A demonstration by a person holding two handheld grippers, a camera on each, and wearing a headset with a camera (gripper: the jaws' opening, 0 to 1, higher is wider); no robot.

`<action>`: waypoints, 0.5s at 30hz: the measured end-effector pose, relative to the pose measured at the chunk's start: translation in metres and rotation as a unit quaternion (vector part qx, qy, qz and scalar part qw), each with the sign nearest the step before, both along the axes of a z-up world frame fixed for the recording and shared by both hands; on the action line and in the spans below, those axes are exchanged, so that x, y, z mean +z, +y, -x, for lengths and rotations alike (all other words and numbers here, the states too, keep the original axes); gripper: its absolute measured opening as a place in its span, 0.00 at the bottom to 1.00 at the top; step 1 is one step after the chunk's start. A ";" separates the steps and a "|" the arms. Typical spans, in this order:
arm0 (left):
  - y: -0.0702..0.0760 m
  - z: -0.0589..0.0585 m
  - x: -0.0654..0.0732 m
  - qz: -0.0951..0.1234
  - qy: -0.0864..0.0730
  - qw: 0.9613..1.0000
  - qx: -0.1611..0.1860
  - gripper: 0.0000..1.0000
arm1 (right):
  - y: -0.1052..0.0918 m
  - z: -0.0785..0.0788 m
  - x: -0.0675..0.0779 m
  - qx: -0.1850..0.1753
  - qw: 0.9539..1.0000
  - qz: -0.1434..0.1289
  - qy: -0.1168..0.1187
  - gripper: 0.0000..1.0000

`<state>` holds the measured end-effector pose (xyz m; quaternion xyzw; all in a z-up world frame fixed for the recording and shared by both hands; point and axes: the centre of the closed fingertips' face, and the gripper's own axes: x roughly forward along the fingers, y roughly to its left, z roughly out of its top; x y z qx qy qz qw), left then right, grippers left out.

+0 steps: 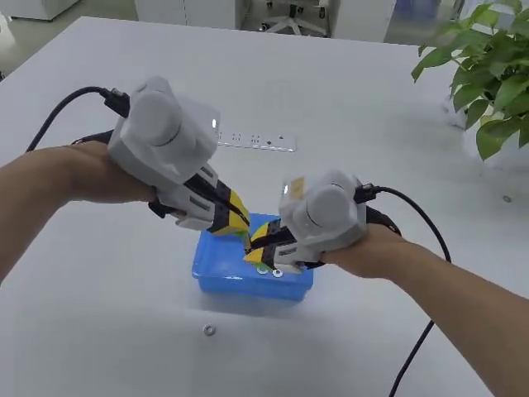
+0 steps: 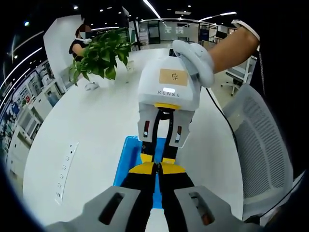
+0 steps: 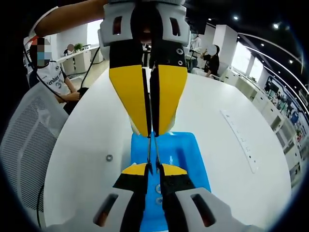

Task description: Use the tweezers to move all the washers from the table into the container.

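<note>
White desk holds the blue container at centre, one washer lying just below it; with the left gripper and right gripper jaws both closed on the thin tweezers, the tips should probably descend slowly, straddling that washer's rim.

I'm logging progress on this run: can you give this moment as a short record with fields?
left gripper: shut on tweezers, above container
right gripper: shut on the same tweezers, facing the left gripper
container: blue, on table
washers inside: at least two
loose washer: one on the table, beside the container, apart from it
</note>
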<state>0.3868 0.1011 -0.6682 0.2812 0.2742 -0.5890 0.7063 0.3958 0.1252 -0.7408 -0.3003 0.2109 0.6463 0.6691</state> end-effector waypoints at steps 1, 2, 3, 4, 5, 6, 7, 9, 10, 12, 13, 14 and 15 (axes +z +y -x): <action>0.001 0.002 0.001 -0.001 -0.001 1.000 0.000 0.06 | 0.001 0.002 0.001 0.000 1.000 -0.001 0.000 0.11; 0.001 0.004 0.002 -0.002 -0.001 1.000 -0.001 0.06 | 0.001 0.004 0.003 0.001 1.000 -0.002 -0.001 0.11; 0.002 0.006 0.004 -0.003 -0.002 1.000 -0.001 0.06 | 0.003 0.006 0.004 0.002 1.000 -0.004 -0.002 0.11; 0.003 0.008 0.005 -0.004 -0.003 1.000 0.000 0.06 | 0.003 0.008 0.006 0.002 1.000 -0.005 -0.003 0.11; 0.004 0.010 0.006 -0.005 -0.003 1.000 0.000 0.06 | 0.005 0.010 0.007 0.004 1.000 -0.007 -0.002 0.11; 0.005 0.012 0.007 -0.006 -0.003 1.000 0.000 0.06 | 0.006 0.012 0.007 0.005 1.000 -0.007 -0.003 0.11; 0.006 0.013 0.007 -0.006 -0.002 1.000 0.000 0.06 | 0.007 0.013 0.008 0.006 1.000 -0.008 -0.003 0.11; 0.008 0.017 0.008 -0.008 -0.002 1.000 0.001 0.06 | 0.009 0.018 0.009 0.009 1.000 -0.008 -0.004 0.11; 0.009 0.019 0.008 -0.008 -0.002 1.000 0.002 0.06 | 0.010 0.019 0.009 0.010 1.000 -0.009 -0.003 0.11; 0.011 0.022 0.008 -0.008 -0.001 1.000 0.004 0.06 | 0.012 0.023 0.009 0.011 1.000 -0.012 -0.002 0.11; 0.012 0.025 0.008 -0.009 0.000 1.000 0.006 0.06 | 0.013 0.026 0.009 0.013 1.000 -0.012 -0.002 0.11; 0.013 0.027 0.008 -0.009 0.001 1.000 0.007 0.06 | 0.014 0.028 0.009 0.014 1.000 -0.013 -0.001 0.11; 0.014 0.029 0.007 -0.008 0.001 1.000 0.009 0.06 | 0.015 0.030 0.008 0.014 1.000 -0.014 0.001 0.11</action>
